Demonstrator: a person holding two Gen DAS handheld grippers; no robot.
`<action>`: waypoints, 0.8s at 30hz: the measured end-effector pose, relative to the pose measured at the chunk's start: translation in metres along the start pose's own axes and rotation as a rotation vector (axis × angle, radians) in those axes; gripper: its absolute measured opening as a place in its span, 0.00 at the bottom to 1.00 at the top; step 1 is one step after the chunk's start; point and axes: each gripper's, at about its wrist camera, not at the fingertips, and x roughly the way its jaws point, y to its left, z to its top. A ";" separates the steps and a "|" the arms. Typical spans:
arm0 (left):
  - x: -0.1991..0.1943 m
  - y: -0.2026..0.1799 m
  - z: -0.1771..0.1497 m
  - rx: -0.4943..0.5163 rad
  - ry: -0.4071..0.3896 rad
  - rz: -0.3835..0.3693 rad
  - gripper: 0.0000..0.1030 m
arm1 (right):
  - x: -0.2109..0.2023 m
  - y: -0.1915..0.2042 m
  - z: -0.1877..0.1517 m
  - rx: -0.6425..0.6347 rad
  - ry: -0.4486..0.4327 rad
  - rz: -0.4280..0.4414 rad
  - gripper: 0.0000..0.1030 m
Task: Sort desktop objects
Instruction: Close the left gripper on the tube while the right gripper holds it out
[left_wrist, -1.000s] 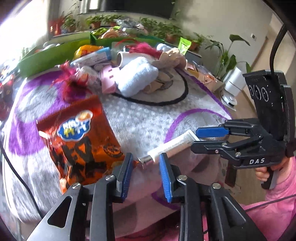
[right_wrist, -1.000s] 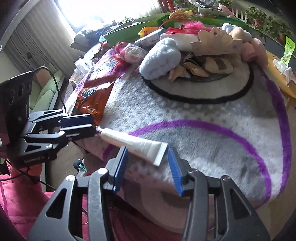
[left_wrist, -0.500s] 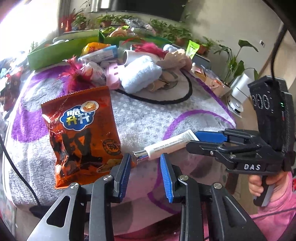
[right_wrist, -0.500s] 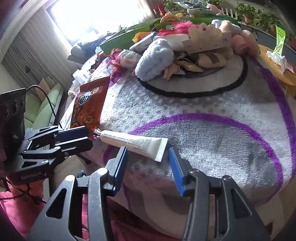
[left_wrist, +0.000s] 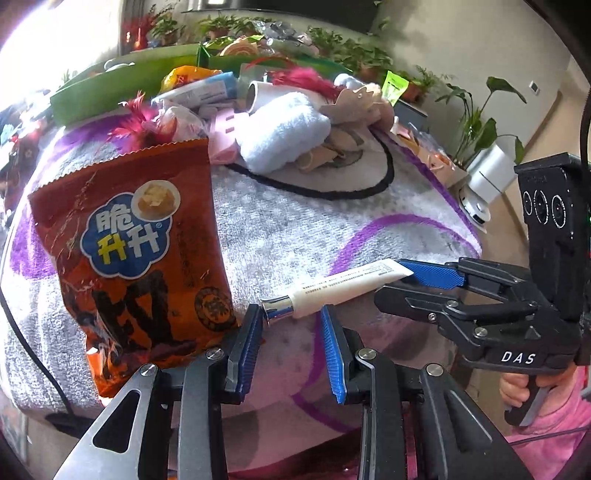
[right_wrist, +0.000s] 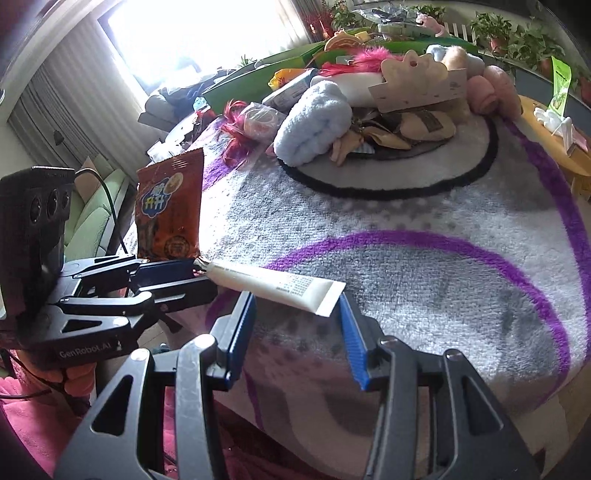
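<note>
Left tool (left_wrist: 291, 325): blue pads spread, silver cap of the white tube (left_wrist: 347, 286) sits between their tips; contact with the pads not clear. Body marked "GenRobot.AI" in the right wrist view. Right tool (right_wrist: 297, 304): pads spread, the tube's flat crimped end between their tips, the right pad just at its corner; "DAS" printed on its body. Tube carries small print, too fine to read. Orange snack bag (left_wrist: 136, 251) with Chinese characters on a blue badge lies just left of the left tool, on the grey-and-purple cloth over the worktop (right_wrist: 424, 288).
</note>
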 end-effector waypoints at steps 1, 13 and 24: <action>0.000 0.001 0.000 -0.005 0.001 -0.009 0.30 | -0.001 -0.002 0.001 0.007 0.002 0.007 0.45; 0.005 0.004 0.005 -0.008 0.010 -0.025 0.30 | -0.003 -0.006 0.000 0.054 0.001 -0.027 0.45; 0.004 -0.001 0.008 0.035 -0.008 -0.002 0.34 | -0.002 0.001 -0.003 0.035 -0.025 -0.071 0.43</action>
